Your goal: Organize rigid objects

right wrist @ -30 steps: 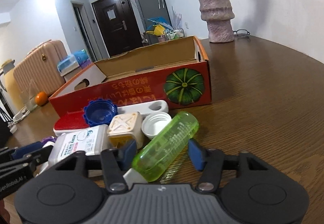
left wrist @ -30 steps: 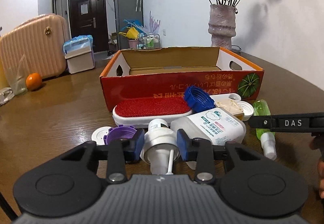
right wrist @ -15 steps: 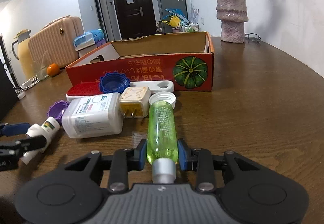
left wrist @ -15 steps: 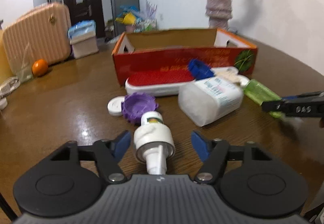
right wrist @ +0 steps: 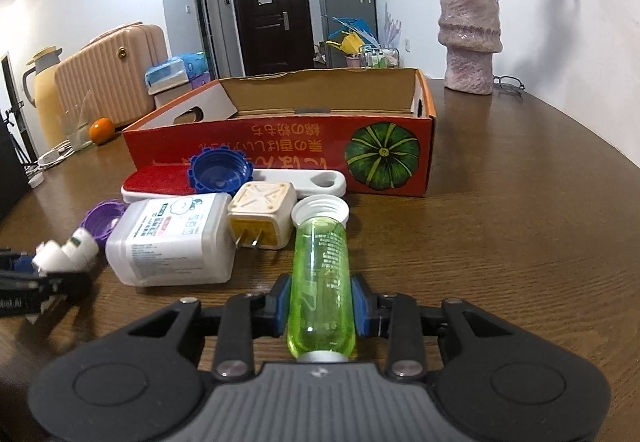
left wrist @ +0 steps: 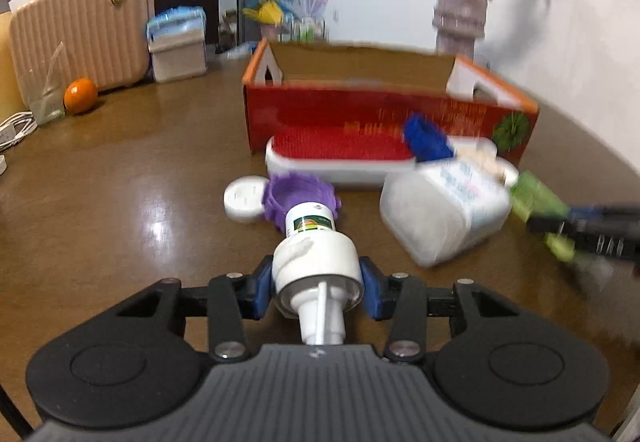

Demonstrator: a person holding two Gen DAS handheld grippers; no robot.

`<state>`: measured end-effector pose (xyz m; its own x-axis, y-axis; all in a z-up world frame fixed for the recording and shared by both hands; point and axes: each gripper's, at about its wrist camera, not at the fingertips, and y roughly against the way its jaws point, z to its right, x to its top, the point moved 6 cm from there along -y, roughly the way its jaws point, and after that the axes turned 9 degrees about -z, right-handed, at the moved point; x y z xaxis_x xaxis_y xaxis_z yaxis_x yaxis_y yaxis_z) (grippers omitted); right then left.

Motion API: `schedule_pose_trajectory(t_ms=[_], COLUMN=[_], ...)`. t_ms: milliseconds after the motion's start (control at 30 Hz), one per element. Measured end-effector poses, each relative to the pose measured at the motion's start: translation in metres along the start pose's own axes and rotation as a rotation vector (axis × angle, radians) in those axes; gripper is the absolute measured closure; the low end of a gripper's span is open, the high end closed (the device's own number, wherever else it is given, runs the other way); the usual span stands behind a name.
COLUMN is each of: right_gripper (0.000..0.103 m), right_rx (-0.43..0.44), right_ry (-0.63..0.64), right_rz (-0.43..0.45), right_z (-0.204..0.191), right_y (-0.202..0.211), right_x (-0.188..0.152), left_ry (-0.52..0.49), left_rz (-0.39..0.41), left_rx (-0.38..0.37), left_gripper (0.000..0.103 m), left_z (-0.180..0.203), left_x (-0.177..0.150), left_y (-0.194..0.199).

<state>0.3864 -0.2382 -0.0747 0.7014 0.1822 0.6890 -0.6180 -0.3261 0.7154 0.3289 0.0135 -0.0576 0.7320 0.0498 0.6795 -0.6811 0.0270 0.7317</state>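
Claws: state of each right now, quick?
Left claw: jaws closing, pads on the white spray bottle.
Right claw: shut on the green bottle.

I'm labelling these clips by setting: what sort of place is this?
Most likely a lived-in home: a wooden dining table with a flower vase, a suitcase by the wall, and a front door behind.

Plug adapter [right wrist: 262,216] between jug [right wrist: 172,242] and bottle [right wrist: 322,282]

Left claw [left wrist: 317,284] closing on a white bottle [left wrist: 316,262], right claw [right wrist: 321,304] clamped around a green one [right wrist: 321,282].
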Motion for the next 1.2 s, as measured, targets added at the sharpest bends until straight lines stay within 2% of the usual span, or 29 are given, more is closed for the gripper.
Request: schedule_pose_trajectory(t_ms=[167, 267, 367, 467, 533, 567, 700, 767, 833, 900, 933, 967, 1033, 1100, 1200], right_gripper=[0.073, 0.073, 0.073, 0.073, 0.073, 0.073, 0.073, 0.073, 0.073, 0.073, 0.073, 0.073, 0.073, 0.069, 0.069], right_rx=[0.028, 0.033, 0.038, 0.034, 0.034, 0.035, 0.033, 0.035, 0.036, 0.033, 0.032, 0.033, 0.014, -0.018, 0.028], right_ry=[0.034, 0.027, 0.017, 0.016, 0.019, 0.017, 0.019, 0.017, 0.014, 0.012, 0.012, 0.014, 0.011, 0.02, 0.047], right_rz=[0.01, 0.016, 0.021, 0.019, 0.02, 0.021, 0.021, 0.021, 0.022, 0.026, 0.038, 0.052, 0.094, 0.147, 0.2], right_z=[-0.009, -0.008, -0.006, -0.006, -0.007, -0.007, -0.007, -0.007, -0.007, -0.007, -0.007, -0.008, -0.008, -0.011, -0.024], right_y=[0.001, 0.002, 0.003, 0.004, 0.004, 0.004, 0.004, 0.004, 0.004, 0.006, 0.008, 0.011, 0.018, 0.027, 0.042], right_x=[-0.003, -0.003, -0.004, -0.005, -0.006, -0.006, -0.005, -0.005, -0.006, -0.007, -0.006, -0.006, -0.001, 0.007, 0.017], left_ry=[0.065, 0.09, 0.055, 0.08, 0.052, 0.042, 0.057, 0.067, 0.076, 0.056, 0.039, 0.008, -0.042, -0.067, -0.075], left_rz=[0.193, 0.348, 0.371, 0.369, 0.422, 0.429, 0.331, 0.284, 0.254, 0.264, 0.258, 0.229, 0.126, 0.065, 0.057], left_rx=[-0.034, -0.035, 0.011, -0.019, -0.015, 0.014, 0.016, 0.008, -0.029, -0.049, -0.045, -0.042, -0.043, -0.044, -0.031], left_gripper=[0.058, 0.058, 0.058, 0.058, 0.052, 0.055, 0.072, 0.075, 0.065, 0.019, 0.014, 0.016, 0.03, 0.046, 0.053], left_z=[-0.004, -0.006, -0.001, -0.001, 0.002, 0.002, -0.004, -0.007, -0.009, -0.007, -0.005, -0.001, 0.007, 0.008, 0.005], left_x=[0.022, 0.033, 0.045, 0.052, 0.056, 0.057, 0.059, 0.055, 0.048, 0.037, 0.031, 0.023, 0.005, -0.009, -0.014], left_y=[0.019, 0.032, 0.031, 0.033, 0.036, 0.035, 0.02, 0.013, 0.017, 0.03, 0.033, 0.033, 0.023, 0.012, 0.008])
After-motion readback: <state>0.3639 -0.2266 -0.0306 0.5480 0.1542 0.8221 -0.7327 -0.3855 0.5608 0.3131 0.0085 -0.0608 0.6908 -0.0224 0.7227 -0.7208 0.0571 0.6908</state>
